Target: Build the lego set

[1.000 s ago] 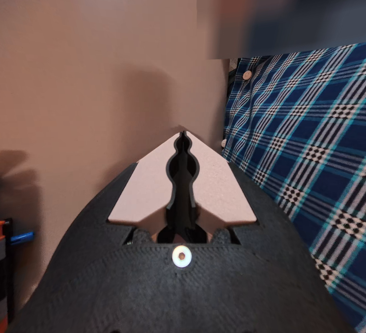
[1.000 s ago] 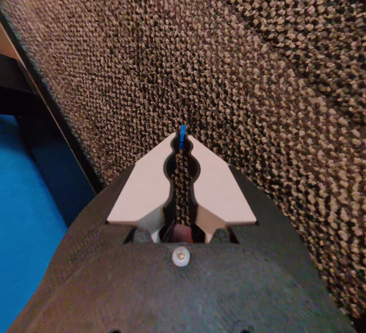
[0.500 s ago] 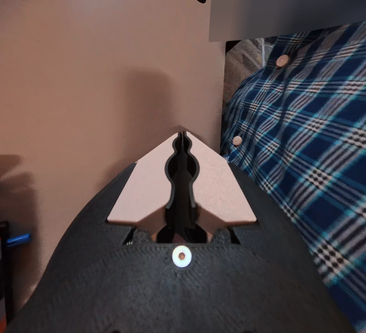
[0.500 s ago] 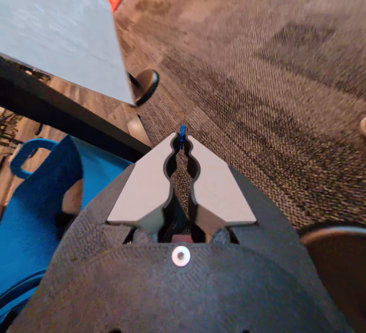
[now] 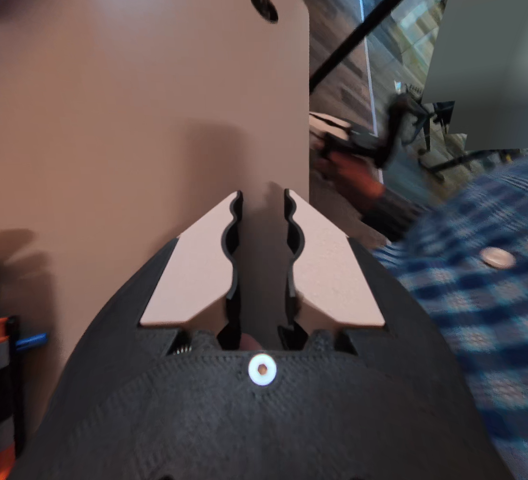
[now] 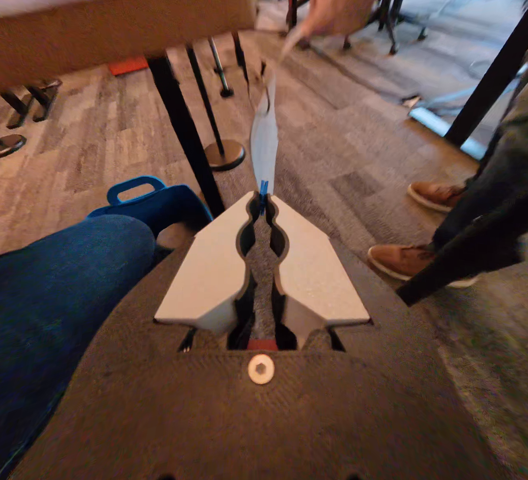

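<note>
My right gripper point(image 6: 263, 198) is shut on a small blue lego pin point(image 6: 263, 190) that sticks out past the fingertips. It is held off the table, above the carpet floor point(image 6: 328, 152). My left gripper point(image 5: 263, 195) is open and empty, low over the pale tabletop point(image 5: 143, 95) near its right edge. A partly built lego model point(image 5: 7, 357), black and orange with a blue pin point(image 5: 31, 340) sticking out, shows at the left edge of the left wrist view.
A person in a blue plaid shirt point(image 5: 457, 280) is right of the left gripper. In the right wrist view: a leg in blue jeans point(image 6: 63, 280), a blue bag point(image 6: 154, 203), black table legs point(image 6: 185, 129), another person's brown shoes point(image 6: 400, 260) and a hand point(image 6: 337, 1).
My left gripper has opened from shut. My right gripper, still holding the blue pin, has swung up from facing the carpet to looking out across the room.
</note>
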